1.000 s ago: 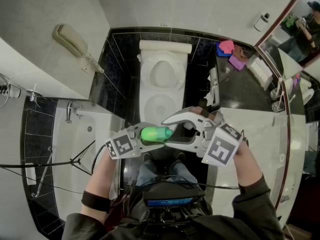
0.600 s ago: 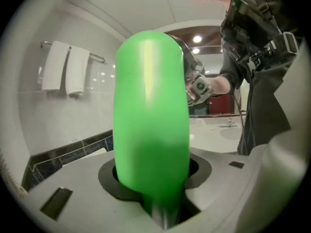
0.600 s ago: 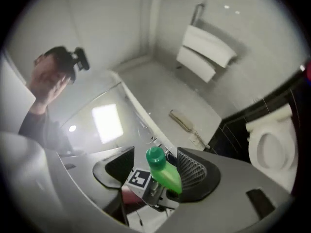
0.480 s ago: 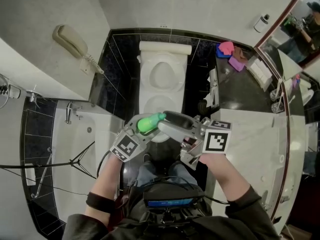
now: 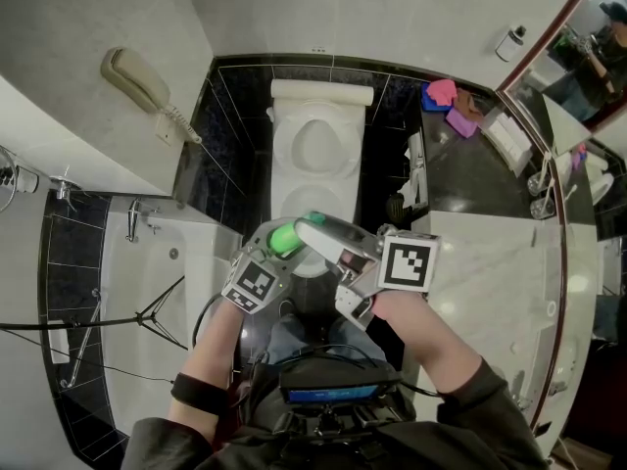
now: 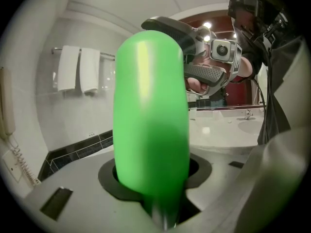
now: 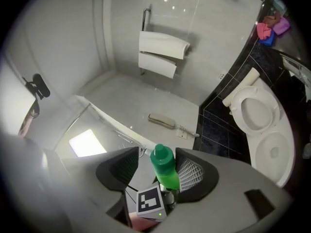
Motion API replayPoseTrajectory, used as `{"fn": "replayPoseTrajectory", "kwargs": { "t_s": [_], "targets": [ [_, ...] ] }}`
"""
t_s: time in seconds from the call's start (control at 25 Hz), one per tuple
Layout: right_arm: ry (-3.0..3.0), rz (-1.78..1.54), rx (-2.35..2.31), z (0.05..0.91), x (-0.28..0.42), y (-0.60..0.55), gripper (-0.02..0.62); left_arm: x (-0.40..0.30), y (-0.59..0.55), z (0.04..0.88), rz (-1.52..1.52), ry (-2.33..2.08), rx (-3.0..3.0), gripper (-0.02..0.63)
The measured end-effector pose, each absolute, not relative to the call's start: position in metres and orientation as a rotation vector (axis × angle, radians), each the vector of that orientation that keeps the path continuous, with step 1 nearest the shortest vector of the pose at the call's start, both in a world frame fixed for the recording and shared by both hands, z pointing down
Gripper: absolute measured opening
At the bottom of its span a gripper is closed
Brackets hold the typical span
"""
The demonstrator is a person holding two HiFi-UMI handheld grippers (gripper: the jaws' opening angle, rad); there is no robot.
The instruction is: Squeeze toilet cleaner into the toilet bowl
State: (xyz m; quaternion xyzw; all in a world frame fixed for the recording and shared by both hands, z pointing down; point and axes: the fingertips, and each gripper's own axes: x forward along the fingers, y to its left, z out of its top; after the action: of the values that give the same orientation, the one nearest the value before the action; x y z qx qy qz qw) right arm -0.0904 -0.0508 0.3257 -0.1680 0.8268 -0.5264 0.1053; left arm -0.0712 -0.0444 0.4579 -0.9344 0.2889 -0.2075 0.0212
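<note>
1. In the head view the green bottle showed only as a small patch, because one jaw of the right gripper lay across it. The two grippers also covered the near end of the toilet.
2. In the left gripper view the bottle filled the middle of the picture. It was blurred, with no print legible. Its lower end was sunk out of sight between the jaws, and it blocked much of the room behind.
3. The left gripper was clamped on the bottle's lower body. The bottle stood out along its jaws, over the near end of the toilet.
4. The right gripper's jaws stood wide apart and had just been closing a little, with the bottle's capped top between them.
5. In the right gripper view the cap lay close against the ribbed pad on that view's right. Whether the two touched could not be told. A clear gap separated the cap from the other pad.
</note>
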Motion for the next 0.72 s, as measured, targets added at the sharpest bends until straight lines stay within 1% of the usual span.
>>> {"fn": "replayPoseTrajectory", "kwargs": {
  "t_s": [0.04, 0.12, 0.36, 0.72],
  "targets": [
    [2.452, -1.550, -0.518, 0.328, -0.090, -0.051, 0.218, -0.071, -0.044, 0.458, -0.645, 0.896, -2.898, 0.186],
    [2.485, -1.539, -0.564, 0.333, -0.087, -0.052, 0.150, -0.070, -0.044, 0.458, -0.653, 0.897, -2.896, 0.186],
    [2.696, -1.321, -0.600, 0.327, -0.081, -0.054, 0.149, -0.066, -0.035, 0.456, -0.630, 0.797, -2.969, 0.186],
    [3.061, -0.803, -0.211, 0.310, -0.073, -0.026, 0.152, -0.049, 0.007, 0.441, -0.592, 0.308, -3.139, 0.186]
  ]
}}
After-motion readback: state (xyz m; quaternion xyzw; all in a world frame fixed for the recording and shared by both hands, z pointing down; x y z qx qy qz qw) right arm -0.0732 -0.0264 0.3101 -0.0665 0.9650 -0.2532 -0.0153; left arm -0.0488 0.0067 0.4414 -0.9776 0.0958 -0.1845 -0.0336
